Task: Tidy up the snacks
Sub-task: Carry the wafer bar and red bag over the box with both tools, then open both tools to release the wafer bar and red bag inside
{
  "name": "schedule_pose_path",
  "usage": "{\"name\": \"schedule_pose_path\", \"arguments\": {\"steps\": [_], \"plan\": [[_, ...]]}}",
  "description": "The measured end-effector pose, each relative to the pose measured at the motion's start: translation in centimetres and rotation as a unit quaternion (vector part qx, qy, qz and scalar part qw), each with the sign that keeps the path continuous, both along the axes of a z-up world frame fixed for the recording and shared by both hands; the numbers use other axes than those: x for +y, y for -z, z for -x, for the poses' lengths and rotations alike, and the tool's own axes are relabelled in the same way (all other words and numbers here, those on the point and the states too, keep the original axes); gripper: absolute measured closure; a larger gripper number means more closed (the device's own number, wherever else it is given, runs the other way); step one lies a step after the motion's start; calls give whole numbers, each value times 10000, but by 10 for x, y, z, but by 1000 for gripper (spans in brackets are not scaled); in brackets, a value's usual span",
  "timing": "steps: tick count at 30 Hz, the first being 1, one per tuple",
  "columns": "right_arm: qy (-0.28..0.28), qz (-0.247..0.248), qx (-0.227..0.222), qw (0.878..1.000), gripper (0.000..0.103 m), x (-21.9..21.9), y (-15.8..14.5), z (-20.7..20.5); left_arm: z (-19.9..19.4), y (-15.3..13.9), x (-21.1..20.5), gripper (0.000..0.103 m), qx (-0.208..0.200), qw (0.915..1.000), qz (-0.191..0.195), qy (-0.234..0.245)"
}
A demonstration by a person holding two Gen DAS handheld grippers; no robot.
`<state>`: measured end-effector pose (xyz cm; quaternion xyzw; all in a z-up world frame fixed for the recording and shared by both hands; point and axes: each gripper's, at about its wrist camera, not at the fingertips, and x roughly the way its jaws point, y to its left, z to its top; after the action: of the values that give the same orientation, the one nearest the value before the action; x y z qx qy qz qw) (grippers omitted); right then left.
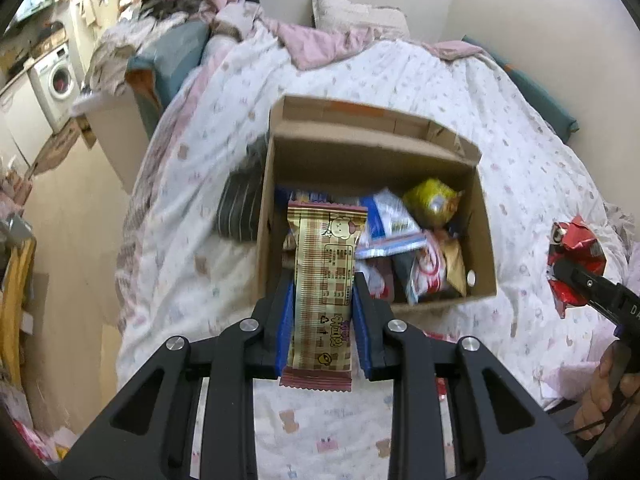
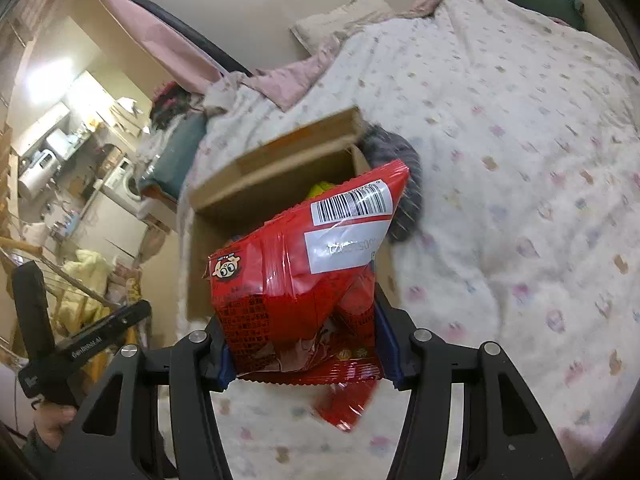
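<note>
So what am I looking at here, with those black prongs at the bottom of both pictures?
The prongs are two-finger grippers, hand-held by a person; no robot arm. Each picture comes from a camera on one gripper, looking along its fingers. The left gripper is shut on a beige checked snack bar. The right gripper is shut on a red snack bag. Ahead, on a bed's patterned quilt, sits an open cardboard box already holding several snack packets.

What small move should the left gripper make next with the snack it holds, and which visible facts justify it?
Probably carry the plaid wafer bar forward over the cardboard box and release it there. The left gripper is shut on the bar just short of the box's near wall, and the box is open and already holds other snacks, so it looks like the collecting place.
</note>
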<state>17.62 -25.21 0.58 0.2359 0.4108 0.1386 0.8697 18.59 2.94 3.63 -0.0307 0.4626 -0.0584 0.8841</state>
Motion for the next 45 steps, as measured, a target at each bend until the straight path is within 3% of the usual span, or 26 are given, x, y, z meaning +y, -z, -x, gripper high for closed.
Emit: {"name": "schedule_pose_path", "arguments": {"steps": [6, 11, 18, 29, 36, 39, 45], "plan": [[-185, 155, 62, 9997, 46, 17, -2, -30, -26, -11, -8, 80, -162, 9998, 70, 24], [-347, 414, 183, 9984, 46, 36, 13, -59, -40, -1, -20, 80, -230, 9996, 98, 126], [-355, 284, 404, 9981, 46, 47, 38, -72, -57, 26, -24, 80, -113, 9998, 75, 138], [-333, 147, 449, 9983, 45, 60, 41, -116, -99, 51, -8, 80, 281, 9992, 277, -10], [-335, -93, 542, 9979, 44, 64, 50, -126, -102, 54, -3, 80, 364, 9984, 426, -83], [-324, -499, 592, 9965, 43, 62, 54, -128, -102, 53, -2, 80, 372, 9982, 454, -74], [-199, -526, 579, 9967, 31, 60, 55, -127, -99, 51, -5, 80, 287, 9990, 346, -9]]}}
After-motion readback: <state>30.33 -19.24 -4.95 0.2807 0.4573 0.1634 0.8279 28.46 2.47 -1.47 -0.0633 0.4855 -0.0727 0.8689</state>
